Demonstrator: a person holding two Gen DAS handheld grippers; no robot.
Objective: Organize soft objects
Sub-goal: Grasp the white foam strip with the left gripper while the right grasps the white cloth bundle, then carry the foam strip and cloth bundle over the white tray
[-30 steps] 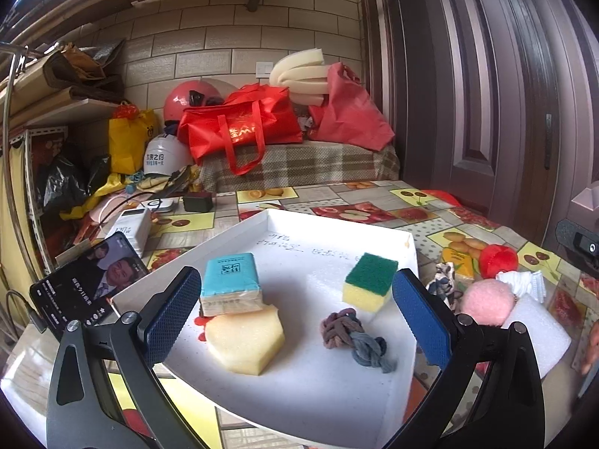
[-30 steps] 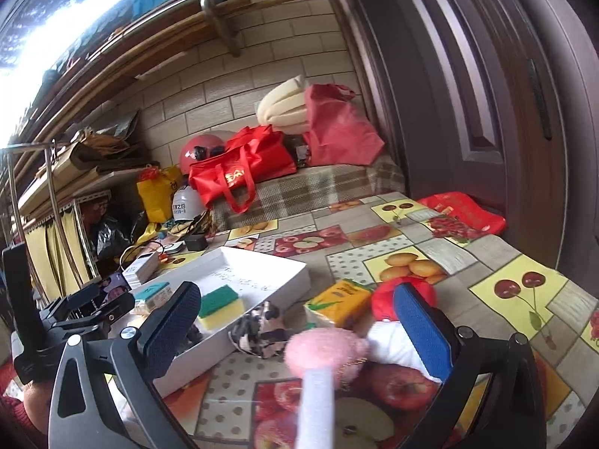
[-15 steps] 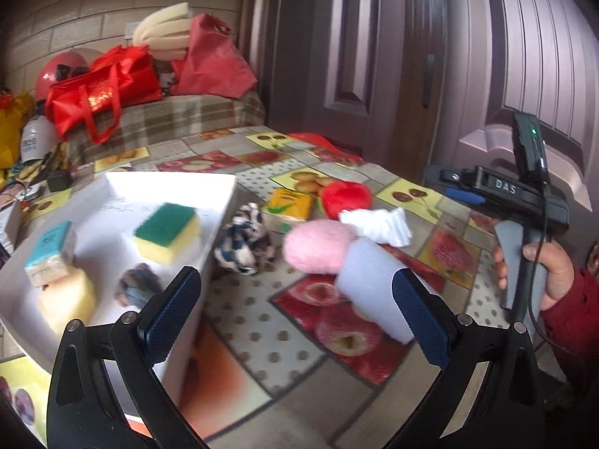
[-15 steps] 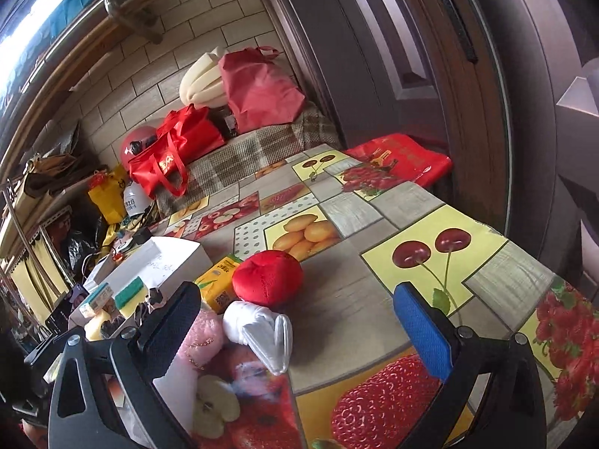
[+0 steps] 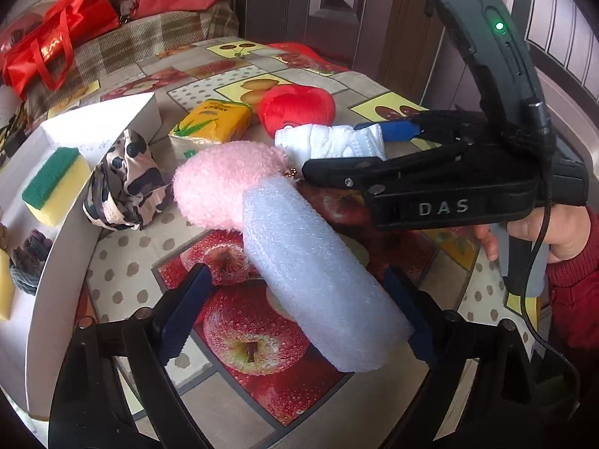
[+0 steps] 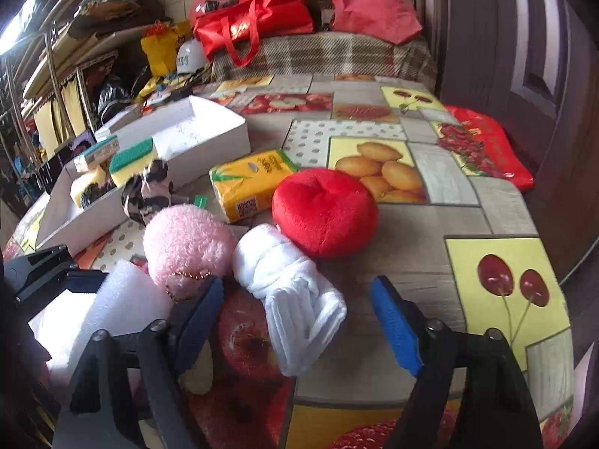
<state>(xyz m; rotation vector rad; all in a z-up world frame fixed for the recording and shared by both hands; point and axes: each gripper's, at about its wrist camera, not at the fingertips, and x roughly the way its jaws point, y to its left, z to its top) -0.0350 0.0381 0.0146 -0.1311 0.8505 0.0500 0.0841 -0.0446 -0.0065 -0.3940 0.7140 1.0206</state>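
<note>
White foam block (image 5: 318, 273), bubbly-textured: between spread left hand-held gripper (image 5: 299, 310) fingers. Right hand-held gripper (image 6: 295, 321) open around ribbed white sock (image 6: 295, 299).

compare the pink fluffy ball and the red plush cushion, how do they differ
The pink fluffy ball is pale pink with a shaggy, fuzzy pile; the red plush cushion is bright red with a smooth, short pile. The ball is rounder and has a small gold chain; the cushion is wider, flatter and dimpled on top. The ball touches the white foam roll; the cushion does not. Both lie on the tablecloth, outside the white tray.
</note>
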